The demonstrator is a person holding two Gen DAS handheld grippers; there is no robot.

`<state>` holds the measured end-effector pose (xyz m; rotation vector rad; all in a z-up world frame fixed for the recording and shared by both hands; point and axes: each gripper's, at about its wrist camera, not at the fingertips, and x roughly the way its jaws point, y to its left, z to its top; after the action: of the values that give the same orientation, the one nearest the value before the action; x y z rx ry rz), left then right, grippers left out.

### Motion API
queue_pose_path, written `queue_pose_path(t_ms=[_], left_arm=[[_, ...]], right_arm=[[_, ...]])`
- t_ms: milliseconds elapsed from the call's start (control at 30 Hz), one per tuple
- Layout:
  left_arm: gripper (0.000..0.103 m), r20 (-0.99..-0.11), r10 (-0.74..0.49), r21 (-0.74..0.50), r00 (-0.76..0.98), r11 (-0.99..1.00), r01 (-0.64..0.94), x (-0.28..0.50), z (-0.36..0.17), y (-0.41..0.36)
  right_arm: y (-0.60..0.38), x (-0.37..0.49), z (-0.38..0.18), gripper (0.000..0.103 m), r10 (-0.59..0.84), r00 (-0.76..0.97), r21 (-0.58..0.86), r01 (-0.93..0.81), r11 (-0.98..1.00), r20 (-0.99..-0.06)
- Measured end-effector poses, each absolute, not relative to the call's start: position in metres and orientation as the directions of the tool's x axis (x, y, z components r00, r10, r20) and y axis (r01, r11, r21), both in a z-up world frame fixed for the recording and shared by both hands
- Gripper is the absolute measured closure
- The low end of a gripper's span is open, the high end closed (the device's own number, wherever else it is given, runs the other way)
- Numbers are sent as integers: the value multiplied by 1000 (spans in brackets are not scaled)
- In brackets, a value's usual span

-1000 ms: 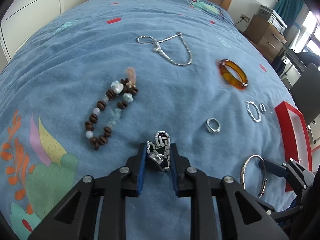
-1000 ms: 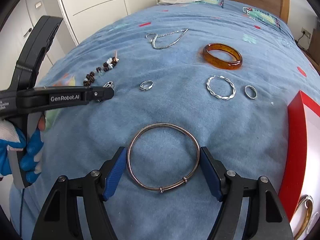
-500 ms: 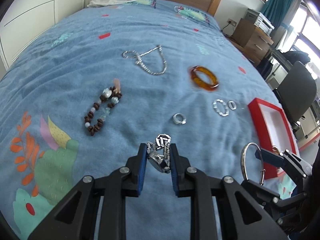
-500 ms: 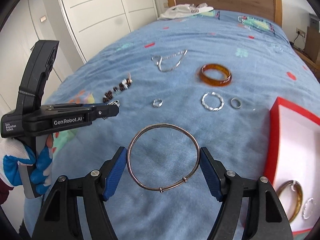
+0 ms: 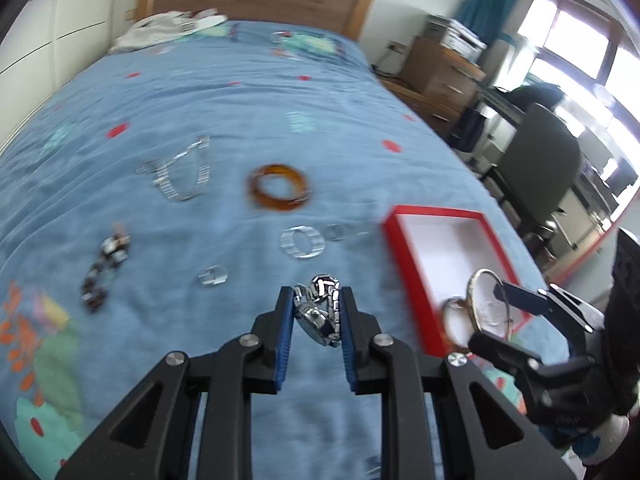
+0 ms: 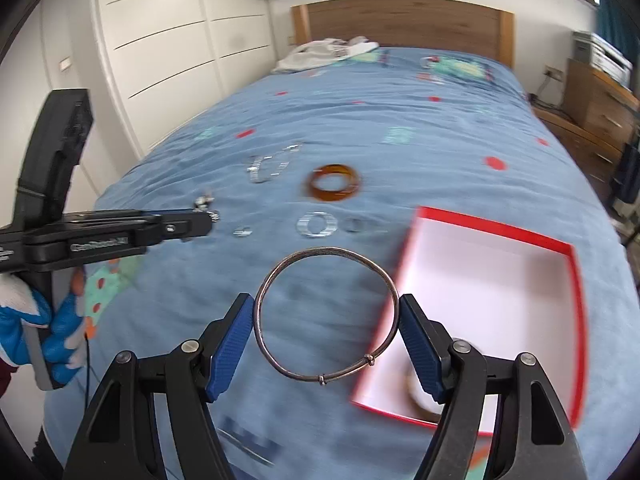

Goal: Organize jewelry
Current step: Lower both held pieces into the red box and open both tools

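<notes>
Above the bed (image 5: 240,112), both tongs higher now

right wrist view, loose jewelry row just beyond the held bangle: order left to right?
small ring → twisted silver hoop → plain silver ring → red box, all past the thin silver bangle.

Left claw (image 5: 316,316) closed on a watch, right claw (image 6: 326,330) clamped around a bangle, both raised.

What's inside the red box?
The red box has a white bottom, mostly bare. Near its front corner lies a brownish bangle. The right gripper, its fingers and its silver bangle cover that corner, so more may hide there.
</notes>
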<state>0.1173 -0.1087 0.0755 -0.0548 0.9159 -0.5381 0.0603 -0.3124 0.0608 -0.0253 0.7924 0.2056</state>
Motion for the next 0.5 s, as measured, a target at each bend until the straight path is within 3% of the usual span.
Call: queue_pose_path(t_ms=[267, 500], left_arm=[[83, -727, -569, -304, 386, 770, 561, 110, 82, -205], [83, -775, -549, -268, 312, 733, 626, 119, 52, -273]], right_arm=[[-390, 57, 53, 31, 86, 665, 16, -111, 994, -741], [-434, 73, 25, 31, 75, 604, 4, -118, 993, -793]])
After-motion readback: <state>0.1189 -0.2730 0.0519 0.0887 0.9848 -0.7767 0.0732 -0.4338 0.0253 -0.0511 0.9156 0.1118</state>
